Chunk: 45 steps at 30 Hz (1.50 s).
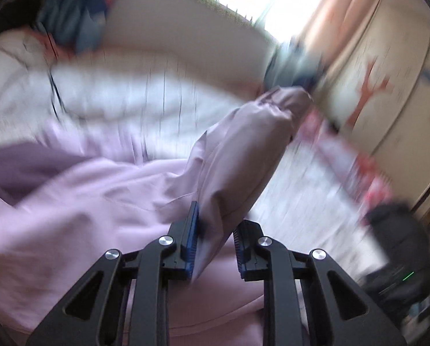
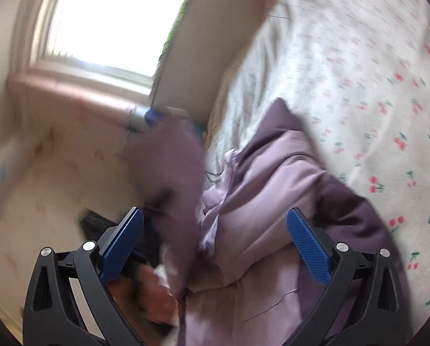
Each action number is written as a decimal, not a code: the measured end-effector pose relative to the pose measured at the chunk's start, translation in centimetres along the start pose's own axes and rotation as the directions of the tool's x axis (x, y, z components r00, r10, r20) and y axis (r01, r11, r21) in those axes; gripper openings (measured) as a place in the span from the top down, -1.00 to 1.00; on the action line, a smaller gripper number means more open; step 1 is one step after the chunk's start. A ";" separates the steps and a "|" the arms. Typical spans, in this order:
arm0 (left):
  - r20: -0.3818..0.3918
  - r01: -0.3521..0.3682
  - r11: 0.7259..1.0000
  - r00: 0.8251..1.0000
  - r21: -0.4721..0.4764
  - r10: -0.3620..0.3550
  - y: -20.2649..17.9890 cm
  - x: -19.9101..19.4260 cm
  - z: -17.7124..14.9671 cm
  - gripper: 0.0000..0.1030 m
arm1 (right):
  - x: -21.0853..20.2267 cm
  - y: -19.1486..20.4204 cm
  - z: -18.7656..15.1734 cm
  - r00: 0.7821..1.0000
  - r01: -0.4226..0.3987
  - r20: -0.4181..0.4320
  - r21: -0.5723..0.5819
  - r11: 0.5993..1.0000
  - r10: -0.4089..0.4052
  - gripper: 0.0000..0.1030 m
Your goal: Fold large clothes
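A large lilac garment [image 1: 79, 201] lies crumpled on the bed. My left gripper [image 1: 216, 239] is shut on a long fold of it, a sleeve-like part [image 1: 243, 150] that stretches up and to the right. In the right wrist view the same garment [image 2: 261, 201] lies bunched on the bed, with a darker hanging part [image 2: 171, 167] at the left. My right gripper [image 2: 215, 239] is wide open above the bunched cloth, and its blue pads [image 2: 307, 239] hold nothing. Both views are blurred by motion.
The bed has a white sheet with small red cherries [image 2: 373, 86] and a beige headboard [image 1: 171, 28]. Dark blue clothes [image 1: 73, 14] lie at the bed's far left. A bright window [image 2: 108, 20], a cream wall [image 1: 388, 86] and a black device [image 1: 396, 259] stand beside the bed.
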State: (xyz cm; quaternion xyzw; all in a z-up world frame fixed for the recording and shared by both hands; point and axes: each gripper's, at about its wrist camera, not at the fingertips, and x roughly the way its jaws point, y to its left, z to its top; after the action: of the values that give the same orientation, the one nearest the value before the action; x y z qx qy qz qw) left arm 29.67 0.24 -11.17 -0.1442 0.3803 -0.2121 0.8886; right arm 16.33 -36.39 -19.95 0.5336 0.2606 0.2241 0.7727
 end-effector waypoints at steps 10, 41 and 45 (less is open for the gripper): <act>-0.124 -0.084 0.968 0.985 0.238 0.116 -1.2 -1.1 -4.3 -0.66 | 3.5 0.8 -0.1 0.990 -0.103 -0.103 -0.023 0.994 0.101 -0.87; -0.068 -0.329 0.923 0.944 -0.197 0.322 22.9 -11.2 -2.5 -0.88 | 11.5 -0.9 2.1 0.954 0.221 -0.138 -0.271 0.937 -0.265 0.57; -0.021 -0.328 0.923 0.944 -0.202 0.330 22.9 -12.3 -2.7 -0.88 | 10.9 0.7 1.3 0.954 0.232 -0.102 -0.348 0.908 -0.283 0.53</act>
State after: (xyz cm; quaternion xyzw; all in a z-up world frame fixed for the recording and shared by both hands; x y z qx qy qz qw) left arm 26.15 25.84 -15.02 -0.1695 0.4127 -0.0193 0.8948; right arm 25.45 -30.32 -20.72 0.3379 0.3449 0.2001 0.8525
